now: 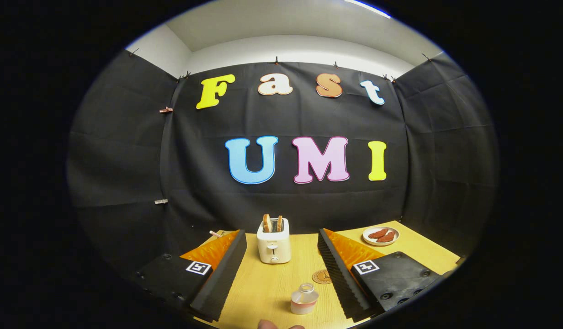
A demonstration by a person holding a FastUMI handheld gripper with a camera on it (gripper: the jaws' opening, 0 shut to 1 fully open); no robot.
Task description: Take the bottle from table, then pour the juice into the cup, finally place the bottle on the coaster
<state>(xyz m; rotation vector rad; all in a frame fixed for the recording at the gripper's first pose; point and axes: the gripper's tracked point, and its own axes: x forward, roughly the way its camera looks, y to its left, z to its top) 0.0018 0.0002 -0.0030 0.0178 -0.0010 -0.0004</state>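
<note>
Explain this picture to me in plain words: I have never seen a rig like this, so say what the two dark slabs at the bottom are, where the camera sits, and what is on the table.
The camera rides on a hand-held gripper and looks forward along its two fingers. The two dark ribbed slabs are those fingers; a person carries the tool, there is no robot arm. The fingers stand wide open and hold nothing.

They hover over a wooden table inside a booth with black cloth walls. Between the fingers, nearest the camera, stands a small clear bottle with a little pale liquid at its bottom. Just beyond it lies a round brown coaster. Farther back is a white toaster with two slices of toast sticking up. Beyond the right finger sits a white plate with reddish-brown food. At the very bottom, something pale, perhaps fingertips, peeks in.
</note>
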